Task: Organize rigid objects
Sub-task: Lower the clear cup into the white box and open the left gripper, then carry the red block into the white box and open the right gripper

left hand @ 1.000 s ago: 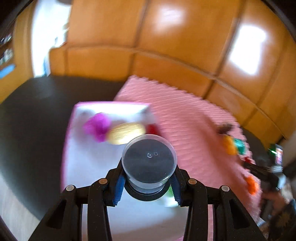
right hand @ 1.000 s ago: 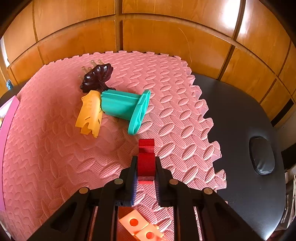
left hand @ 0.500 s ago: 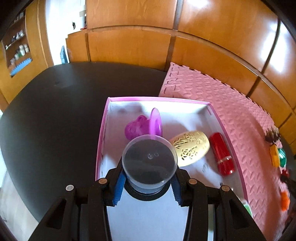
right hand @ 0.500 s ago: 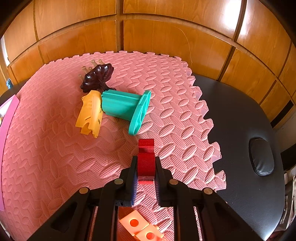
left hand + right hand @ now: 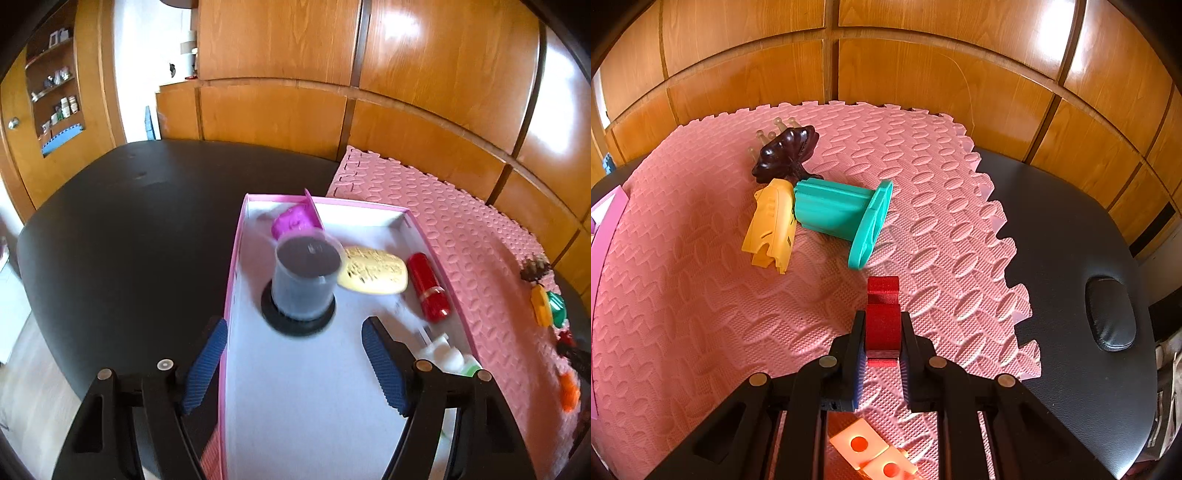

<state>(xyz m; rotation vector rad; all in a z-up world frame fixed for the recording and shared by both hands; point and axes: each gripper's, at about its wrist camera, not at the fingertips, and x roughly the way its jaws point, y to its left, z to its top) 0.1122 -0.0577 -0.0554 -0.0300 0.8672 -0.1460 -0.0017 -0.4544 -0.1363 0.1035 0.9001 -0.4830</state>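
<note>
My left gripper (image 5: 295, 354) has its 2 blue pads spread wide, gripping nothing. Just beyond, the clear container (image 5: 304, 278) stands upright inside the pink box (image 5: 231, 280); a gold case (image 5: 373, 271) and red tube (image 5: 428, 291) lie beside it. My right gripper (image 5: 882, 338) pinches the red block (image 5: 882, 317) over the pink mat (image 5: 701, 314).

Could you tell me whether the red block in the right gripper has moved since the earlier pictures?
No: the red block sits unchanged against the teal piece.
</note>
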